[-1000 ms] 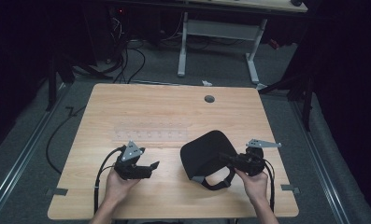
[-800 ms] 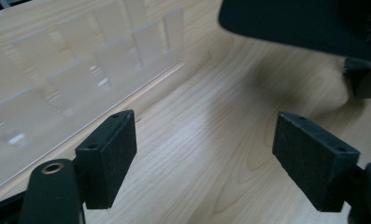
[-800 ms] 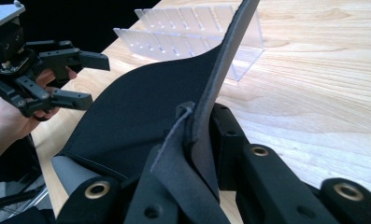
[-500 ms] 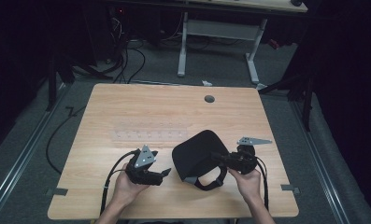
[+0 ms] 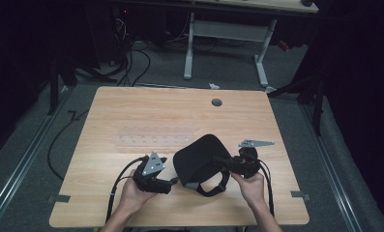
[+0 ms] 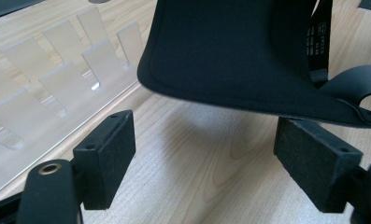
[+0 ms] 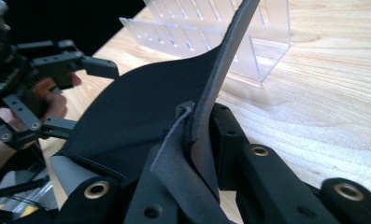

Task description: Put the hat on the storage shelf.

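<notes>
Near the front edge of the wooden table [image 5: 131,111], both forearms come in low and angled inward, so the two hands face each other across a black fabric cap [image 5: 199,157]. The right gripper [image 5: 227,163], held in the right hand [image 5: 251,186] toward the front right corner, is clamped on the cap's edge; in the right gripper view the fabric is pinched flat between its jaws and lifted off the table. The left gripper [image 5: 171,182], cradled in the left hand [image 5: 134,193], points rightward at the cap with its jaws spread wide; in the left gripper view the cap's rim [image 6: 211,95] hangs just above and beyond the pads [image 6: 109,156], not touching them. A clear acrylic rack [image 5: 155,137] stands just behind, toward the table's middle.
</notes>
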`<state>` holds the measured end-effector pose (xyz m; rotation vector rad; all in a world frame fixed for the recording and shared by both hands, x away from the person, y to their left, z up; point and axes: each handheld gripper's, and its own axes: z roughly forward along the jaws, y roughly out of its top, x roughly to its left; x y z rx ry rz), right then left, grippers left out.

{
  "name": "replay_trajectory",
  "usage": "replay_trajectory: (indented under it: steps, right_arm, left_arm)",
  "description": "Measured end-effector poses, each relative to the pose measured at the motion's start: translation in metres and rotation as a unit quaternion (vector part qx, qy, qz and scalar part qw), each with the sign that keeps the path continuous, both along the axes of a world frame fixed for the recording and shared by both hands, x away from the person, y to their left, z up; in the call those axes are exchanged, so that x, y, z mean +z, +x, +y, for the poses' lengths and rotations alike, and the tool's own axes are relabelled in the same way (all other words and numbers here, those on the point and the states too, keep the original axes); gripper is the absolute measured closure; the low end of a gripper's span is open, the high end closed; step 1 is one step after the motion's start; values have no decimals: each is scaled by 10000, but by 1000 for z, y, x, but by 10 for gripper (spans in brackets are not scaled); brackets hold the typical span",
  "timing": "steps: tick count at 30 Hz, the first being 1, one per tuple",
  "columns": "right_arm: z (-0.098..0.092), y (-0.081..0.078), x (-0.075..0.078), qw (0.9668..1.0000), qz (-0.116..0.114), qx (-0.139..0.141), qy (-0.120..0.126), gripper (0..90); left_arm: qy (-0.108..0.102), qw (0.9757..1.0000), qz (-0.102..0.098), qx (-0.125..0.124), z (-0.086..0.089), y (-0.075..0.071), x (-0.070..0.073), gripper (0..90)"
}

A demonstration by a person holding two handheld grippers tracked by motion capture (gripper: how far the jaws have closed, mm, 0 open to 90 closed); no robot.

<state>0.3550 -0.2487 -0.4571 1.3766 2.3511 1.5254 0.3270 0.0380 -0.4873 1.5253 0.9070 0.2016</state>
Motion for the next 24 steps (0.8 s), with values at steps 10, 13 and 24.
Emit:
replay_trajectory:
  steps: [10, 13, 24]
  right_arm:
    - [7, 3, 1, 9998, 119, 40, -175, 828]
    - [10, 4, 2, 9997, 159, 60, -182, 828]
    - [16, 5, 1, 9994, 253, 138, -203, 828]
  left_arm:
    - [76, 9999, -108, -29, -4, -3, -1, 228]
    - [80, 9999, -95, -55, -4, -3, -1, 232]
    - [115, 9999, -104, -50, -5, -3, -2, 235]
